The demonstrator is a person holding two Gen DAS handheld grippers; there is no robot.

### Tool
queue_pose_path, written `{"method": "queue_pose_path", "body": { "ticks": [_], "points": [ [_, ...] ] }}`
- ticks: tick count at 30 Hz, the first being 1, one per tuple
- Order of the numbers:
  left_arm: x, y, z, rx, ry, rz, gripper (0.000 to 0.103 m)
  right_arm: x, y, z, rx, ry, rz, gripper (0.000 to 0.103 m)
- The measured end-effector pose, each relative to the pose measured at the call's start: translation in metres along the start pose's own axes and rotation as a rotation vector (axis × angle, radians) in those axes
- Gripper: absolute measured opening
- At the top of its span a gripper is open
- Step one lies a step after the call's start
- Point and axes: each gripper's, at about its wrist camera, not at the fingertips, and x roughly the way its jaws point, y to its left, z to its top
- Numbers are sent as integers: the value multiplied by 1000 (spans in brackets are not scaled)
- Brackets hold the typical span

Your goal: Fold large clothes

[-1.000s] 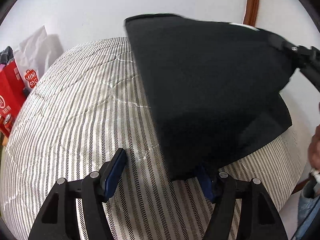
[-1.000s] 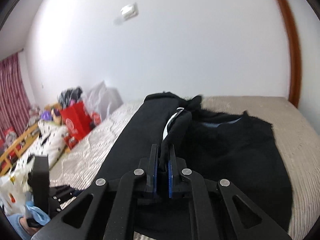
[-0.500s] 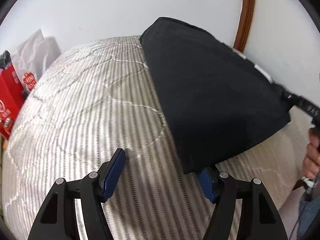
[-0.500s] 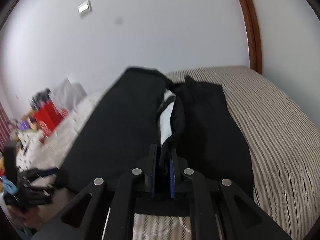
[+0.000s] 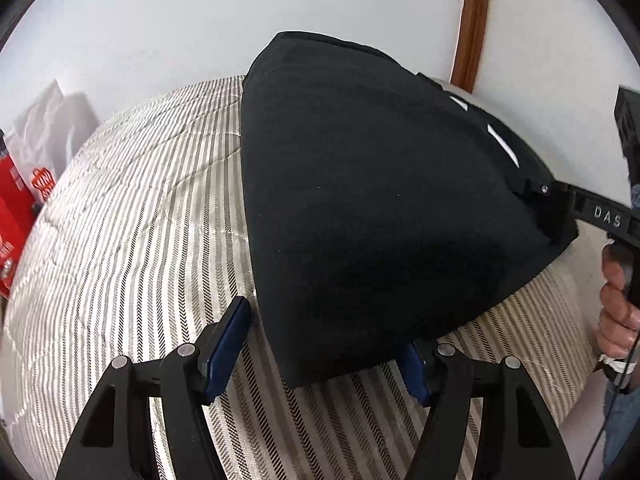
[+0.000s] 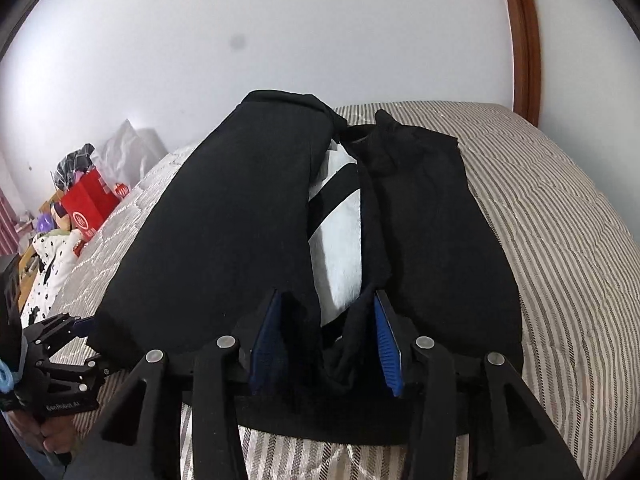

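Best done slowly now: drawing the right gripper (image 6: 326, 338) straight back, jaws spread wide, with cloth bunched loosely between the blue pads (image 6: 269, 336) and nothing clamped, so the freshly laid flap does not drag along. Then pressing the fold flat and squaring the edges before the next fold, probably across the length. Left gripper (image 5: 320, 350) parted too, gripping nothing, low over the striped bedspread (image 5: 132, 216) at the near corner of the black garment (image 5: 360, 208).

Lying lengthwise along the bed, near the wall. Both sides turned in toward the middle, a white printed panel (image 6: 340, 240) showing in the gap. Thick, matte fabric, soft edges, apparently a sweatshirt; too dark to tell seams.
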Motion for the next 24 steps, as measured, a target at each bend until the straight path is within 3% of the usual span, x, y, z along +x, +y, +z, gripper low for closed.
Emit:
{"method": "queue_pose_path", "body": {
  "ticks": [5, 10, 13, 16, 24],
  "points": [
    [2, -3, 3, 0, 4, 18, 67, 2, 11, 3, -42, -9, -36, 11],
    [1, -8, -2, 3, -4, 19, 67, -27, 17, 11, -95, -118, -14, 6],
    [-3, -7, -8, 3, -5, 19, 67, -62, -1, 15, -52, -232, 30, 2],
    [-4, -7, -8, 4, -5, 22, 67, -77, -25, 14, 20, -278, 65, 1],
    [-5, -6, -9, 10, 5, 4, 66, -39, -33, -7, 28, -87, 1, 6]
  ]
}}
